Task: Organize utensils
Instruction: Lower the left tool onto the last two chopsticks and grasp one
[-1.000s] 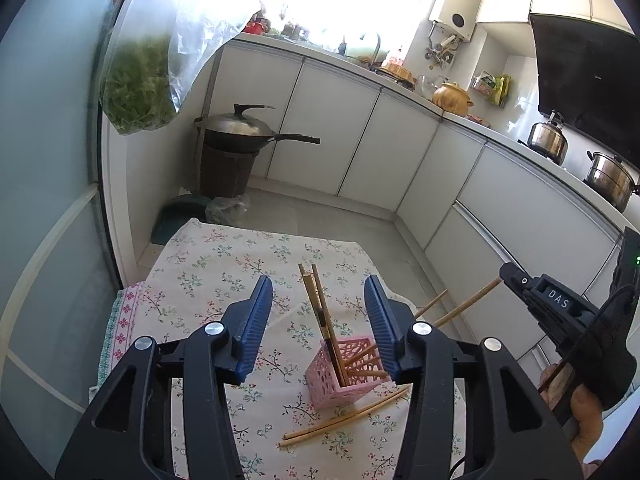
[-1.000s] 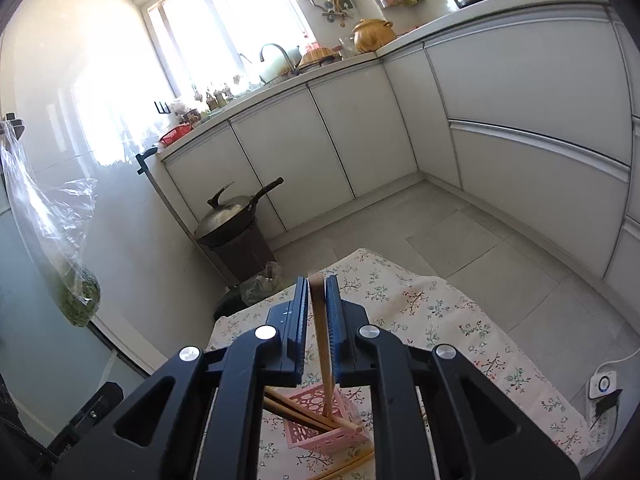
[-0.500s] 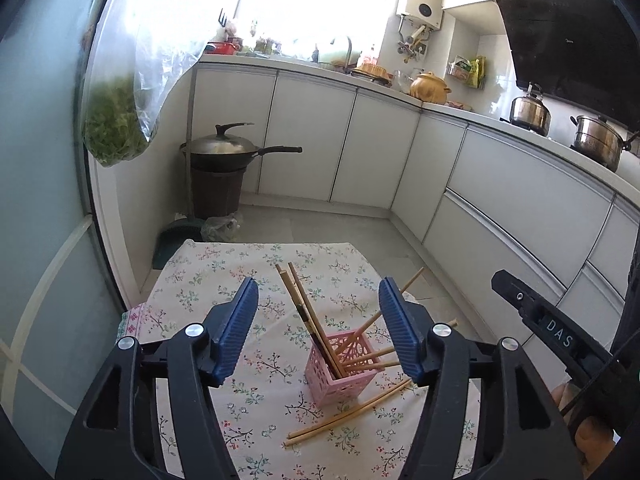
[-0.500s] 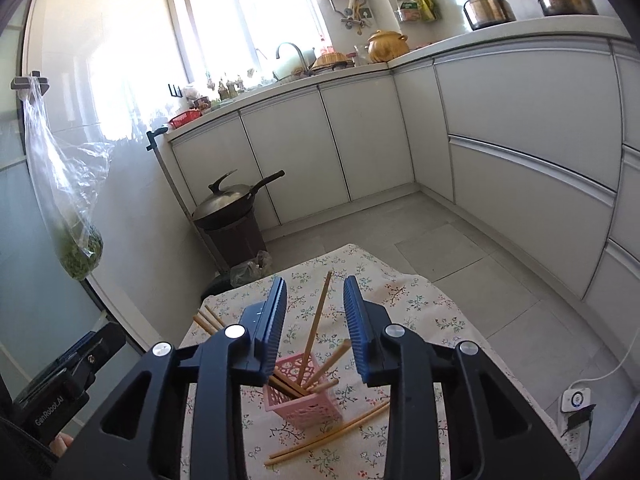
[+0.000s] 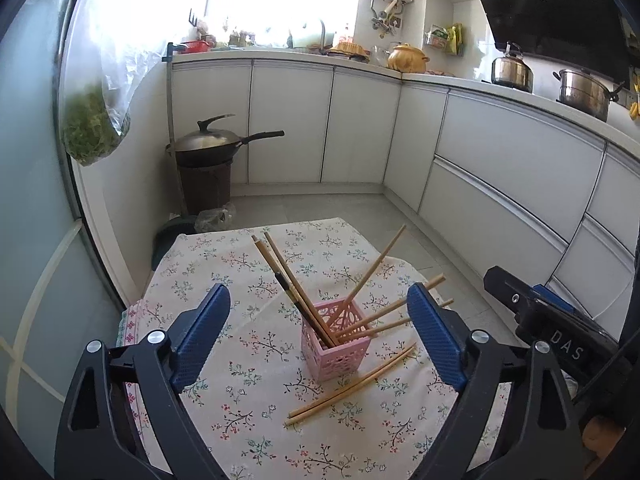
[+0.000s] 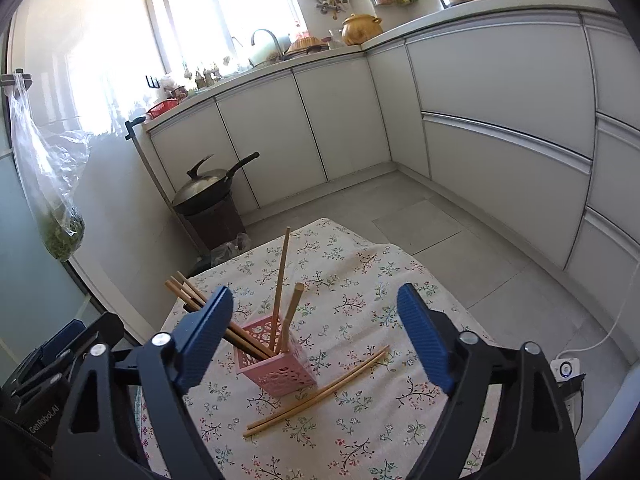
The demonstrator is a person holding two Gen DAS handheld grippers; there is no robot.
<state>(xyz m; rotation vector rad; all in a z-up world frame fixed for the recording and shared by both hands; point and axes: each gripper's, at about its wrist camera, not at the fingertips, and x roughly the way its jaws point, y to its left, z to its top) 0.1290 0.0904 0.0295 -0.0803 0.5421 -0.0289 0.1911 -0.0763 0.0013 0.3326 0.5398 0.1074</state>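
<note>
A pink lattice holder [image 5: 335,346] [image 6: 276,366] stands on the floral tablecloth [image 5: 248,392] [image 6: 360,412] with several wooden chopsticks [image 5: 296,288] [image 6: 279,280] leaning in it. A loose pair of chopsticks [image 5: 352,384] [image 6: 320,392] lies flat on the cloth just in front of the holder. My left gripper [image 5: 318,334] hovers above and short of the holder, its jaws opening wide with nothing pressed between the pads. My right gripper [image 6: 314,334] is likewise back from the holder, jaws opening, gripping nothing. The right gripper's body [image 5: 560,340] shows at the right of the left wrist view.
The small table ends close behind the holder; beyond it is grey floor. A wok on a dark bin [image 5: 208,160] stands by the wall at the back left. A bag of greens [image 5: 96,128] hangs at the left. White cabinets [image 5: 500,184] line the back and right.
Both grippers opened and drew back from the holder. The right one let go of a chopstick, which now leans in the holder. The left jaws spread away from the chopsticks between them.
</note>
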